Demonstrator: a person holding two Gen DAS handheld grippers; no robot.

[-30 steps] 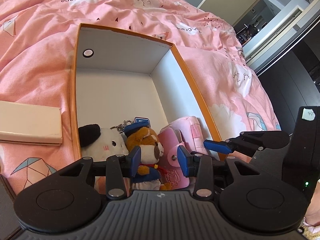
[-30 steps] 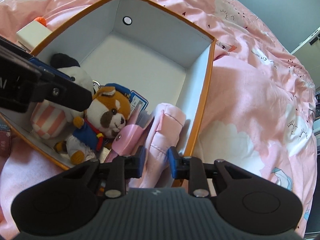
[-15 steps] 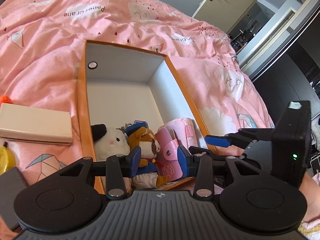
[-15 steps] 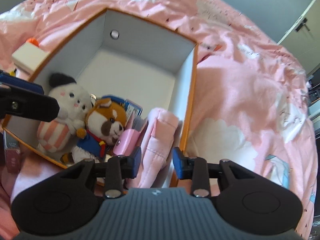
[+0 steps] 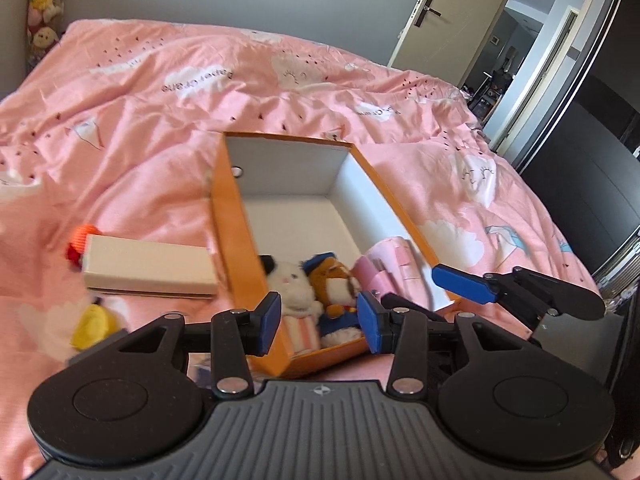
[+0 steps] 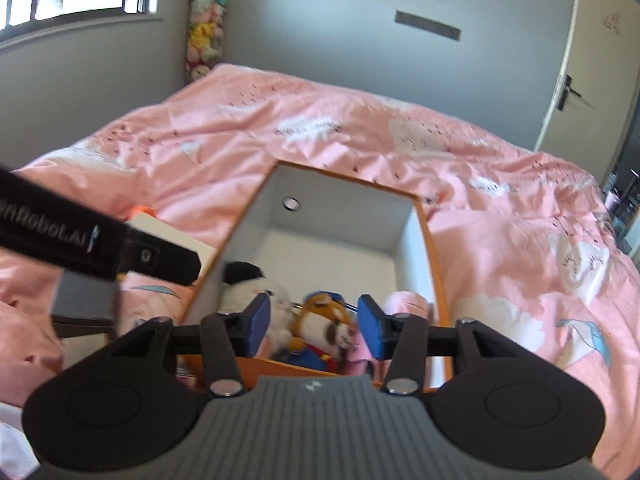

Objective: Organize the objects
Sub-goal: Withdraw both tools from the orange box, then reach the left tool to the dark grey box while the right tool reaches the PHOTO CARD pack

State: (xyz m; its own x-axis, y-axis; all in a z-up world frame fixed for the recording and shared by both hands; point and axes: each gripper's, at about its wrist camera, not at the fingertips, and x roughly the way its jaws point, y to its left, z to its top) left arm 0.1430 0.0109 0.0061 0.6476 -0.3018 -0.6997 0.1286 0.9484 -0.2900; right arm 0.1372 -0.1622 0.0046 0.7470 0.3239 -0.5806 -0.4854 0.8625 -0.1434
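An orange box point(image 5: 234, 216) with a white inside lies open on the pink bed; it also shows in the right wrist view point(image 6: 434, 264). In its near end lie a white plush point(image 5: 290, 284), a brown plush in blue clothes point(image 5: 334, 284) and a pink pouch point(image 5: 386, 266). The same white plush point(image 6: 256, 288), brown plush point(image 6: 324, 322) and pink pouch point(image 6: 404, 302) show in the right wrist view. My left gripper point(image 5: 318, 322) is open and empty, raised in front of the box. My right gripper point(image 6: 314, 330) is open and empty, also raised before the box.
A cream rectangular box point(image 5: 148, 266) lies left of the orange box, with an orange-red toy point(image 5: 80, 242) behind it and a yellow toy point(image 5: 94, 322) in front. A dark flat object point(image 6: 82, 304) lies near left. A door point(image 5: 432, 16) stands open at the back right.
Both grippers have pulled back and up from the box, so more of the bed and room shows. The right gripper's jaws have widened. The things in the box have not moved.
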